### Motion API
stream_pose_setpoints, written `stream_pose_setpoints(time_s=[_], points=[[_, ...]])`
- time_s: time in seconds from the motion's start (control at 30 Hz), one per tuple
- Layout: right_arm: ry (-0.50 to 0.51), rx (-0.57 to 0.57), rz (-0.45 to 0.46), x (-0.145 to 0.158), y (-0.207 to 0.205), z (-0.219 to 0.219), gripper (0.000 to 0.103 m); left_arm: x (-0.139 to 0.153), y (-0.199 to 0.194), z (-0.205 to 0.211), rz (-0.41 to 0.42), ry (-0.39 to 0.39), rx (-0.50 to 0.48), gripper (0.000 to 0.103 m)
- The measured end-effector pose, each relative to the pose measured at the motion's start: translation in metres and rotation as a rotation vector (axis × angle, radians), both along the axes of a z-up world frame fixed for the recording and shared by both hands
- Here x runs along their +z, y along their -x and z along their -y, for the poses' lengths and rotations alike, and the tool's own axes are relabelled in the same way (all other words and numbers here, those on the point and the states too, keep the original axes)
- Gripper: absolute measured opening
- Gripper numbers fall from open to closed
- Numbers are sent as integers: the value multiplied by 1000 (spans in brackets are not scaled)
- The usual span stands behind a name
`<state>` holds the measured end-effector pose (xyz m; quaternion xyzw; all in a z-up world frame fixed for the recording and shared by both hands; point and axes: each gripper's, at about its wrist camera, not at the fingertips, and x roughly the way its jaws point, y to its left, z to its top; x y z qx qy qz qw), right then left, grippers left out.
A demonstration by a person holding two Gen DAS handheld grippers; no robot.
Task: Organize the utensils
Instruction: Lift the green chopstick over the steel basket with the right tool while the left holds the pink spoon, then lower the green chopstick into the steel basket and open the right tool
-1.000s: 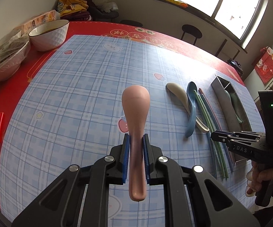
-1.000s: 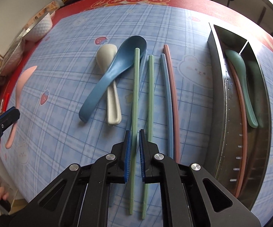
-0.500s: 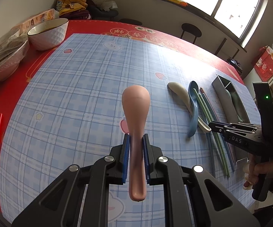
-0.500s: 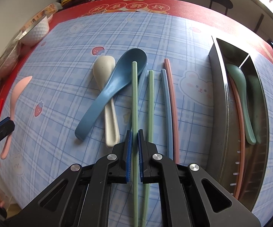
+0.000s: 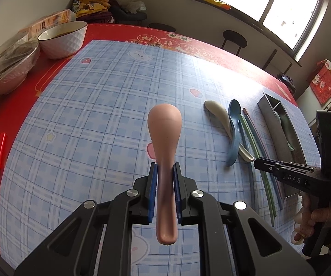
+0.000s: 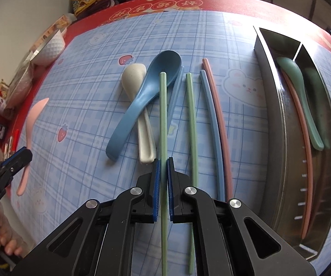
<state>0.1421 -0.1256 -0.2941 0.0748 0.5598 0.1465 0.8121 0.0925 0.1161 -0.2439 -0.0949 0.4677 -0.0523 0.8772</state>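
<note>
Two hand-held grippers are each clamped on a utensil. Seen from the left wrist, the left hand-held gripper (image 5: 165,172) has its blue pads closed tight on the handle of a pink spoon (image 5: 164,135), whose bowl points away over the blue checked mat (image 5: 96,115) on the red surface (image 5: 23,105). The spoon's handle end sticks out behind the pads, toward the camera. To the right lie a cream spoon (image 5: 222,117) and a blue spoon (image 5: 234,128), crossing each other, with chopsticks just beside them and a metal tray (image 5: 278,138) beyond. The right hand-held gripper (image 5: 257,162) reaches in from the right edge over the chopsticks, a hand (image 5: 312,218) on its grip. At far left stand a white bowl (image 5: 62,39) and a red lighter (image 5: 0,149).

From the right wrist, the right hand-held gripper (image 6: 163,168) is pressed shut on a green chopstick (image 6: 163,115), which runs straight ahead between the pads and appears raised at its far end, above the blue spoon (image 6: 147,94). A second green chopstick (image 6: 191,126) lies flat on the mat just to the right, then a blue chopstick (image 6: 212,126) and a pink chopstick (image 6: 219,124) side by side. Another blue chopstick (image 6: 175,92) shows partly under the held one. The cream spoon (image 6: 140,105) lies under the blue spoon's handle. The tray (image 6: 278,115) on the right has a divider; its near compartment holds a green spoon (image 6: 303,92) and a pink chopstick (image 6: 303,138).
</note>
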Motion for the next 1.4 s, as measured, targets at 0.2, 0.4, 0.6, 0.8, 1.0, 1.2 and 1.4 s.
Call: stream_pose_setpoints(time_s=[0.2, 0.4, 0.6, 0.8, 1.0, 1.2, 1.4], points=[[-64, -32, 54, 17, 6, 20, 6, 4, -4, 12, 2, -5, -21, 13], [-109, -86, 95, 34, 7, 42, 6, 9, -9, 28, 13, -19, -51, 13], [-133, -156, 154, 54, 4, 79, 6, 12, -12, 41, 17, -24, -63, 13], [-55, -208, 175, 53, -9, 113, 6, 13, -13, 50, 19, -29, -62, 13], [65, -181, 166, 36, -24, 126, 6, 13, -11, 59, 15, -40, -51, 13], [87, -159, 109, 14, -37, 125, 6, 14, -5, 63, 12, -51, -29, 13], [67, -144, 69, 0, -41, 120, 6, 13, 1, 64, 2, -59, -4, 13]])
